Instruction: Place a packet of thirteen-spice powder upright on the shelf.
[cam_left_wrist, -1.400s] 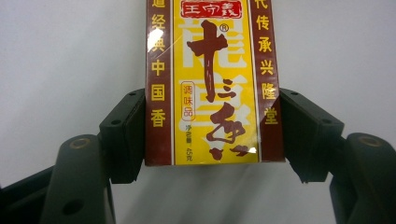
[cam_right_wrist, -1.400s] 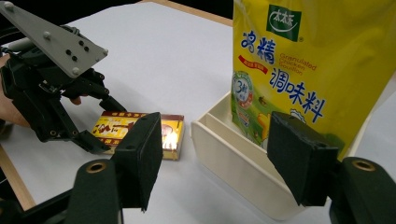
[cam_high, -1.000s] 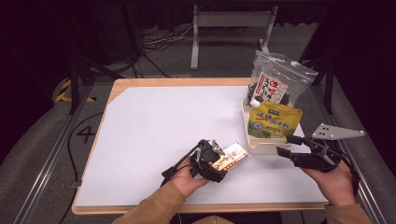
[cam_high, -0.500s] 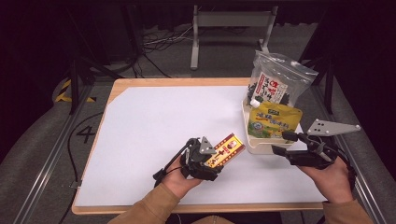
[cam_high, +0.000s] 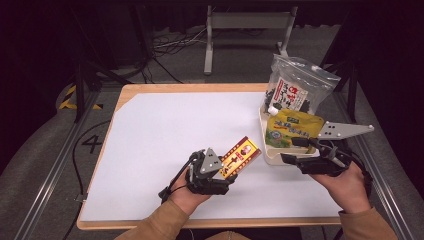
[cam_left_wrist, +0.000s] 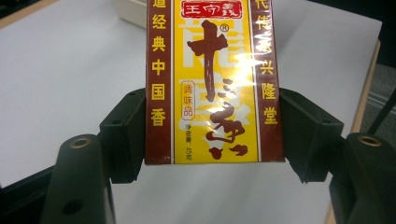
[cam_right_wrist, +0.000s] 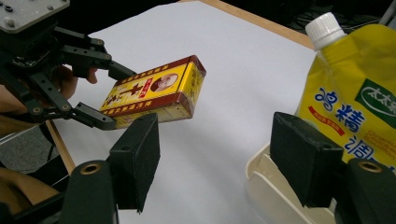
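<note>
Hand-held gripper, left (cam_high: 231, 167): pinching the yellow-and-maroon seasoning box (cam_high: 239, 156) by its long edges, near its lower end; box held clear above the surface (cam_high: 165, 130), at about 6 o'clock of the white area, tilted toward 2 o'clock.

Risk: the grip sits low on the box, so the free end could swing or slip out, likely if the box knocks the tray (cam_high: 272, 157) rim.

Hand-held gripper, right (cam_high: 288, 151): jaws spread, nothing between them, having just been opening; level at 4 o'clock, pointing toward 9 o'clock beside the tray with its yellow pouch (cam_high: 292, 127).

Forearms enter from 6 o'clock.
</note>
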